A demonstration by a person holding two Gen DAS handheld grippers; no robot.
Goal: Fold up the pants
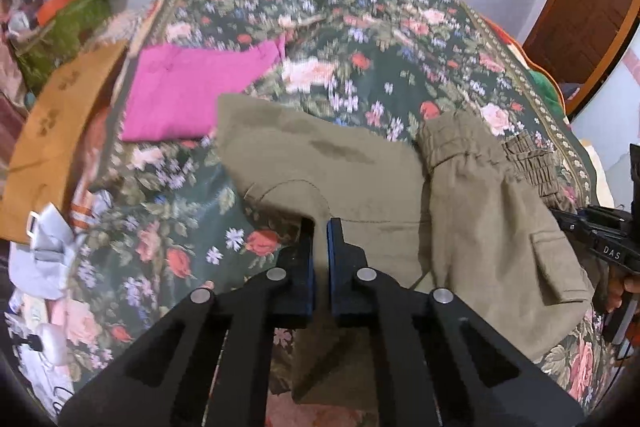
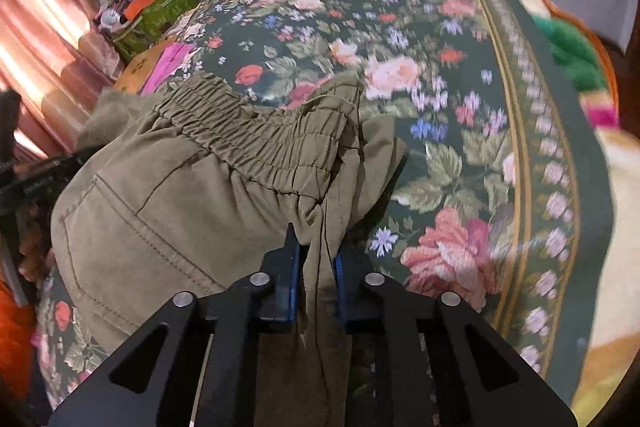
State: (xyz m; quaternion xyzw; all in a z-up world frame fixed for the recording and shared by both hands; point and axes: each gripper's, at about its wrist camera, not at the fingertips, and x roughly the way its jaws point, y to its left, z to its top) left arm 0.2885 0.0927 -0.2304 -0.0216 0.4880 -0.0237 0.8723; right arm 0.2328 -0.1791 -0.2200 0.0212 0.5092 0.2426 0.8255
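Observation:
Olive-green pants (image 1: 360,179) lie partly lifted over a floral bedspread (image 1: 360,39). My left gripper (image 1: 321,227) is shut on a fold of the pants near the curved pocket seam. The elastic waistband (image 1: 532,163) bunches at the right, with a flap pocket (image 1: 556,267) below it. In the right wrist view my right gripper (image 2: 316,247) is shut on the pants (image 2: 168,211) just below the gathered waistband (image 2: 248,135); cloth hangs down between its fingers. The right gripper also shows at the right edge of the left wrist view (image 1: 608,239).
A folded pink garment (image 1: 188,91) and a mustard cloth (image 1: 52,139) lie at the bed's left. Light grey clothes (image 1: 44,255) sit lower left. A cluttered pile (image 1: 68,11) stands at back left, a wooden door (image 1: 584,15) at right. Bright blankets (image 2: 576,59) edge the bed's right.

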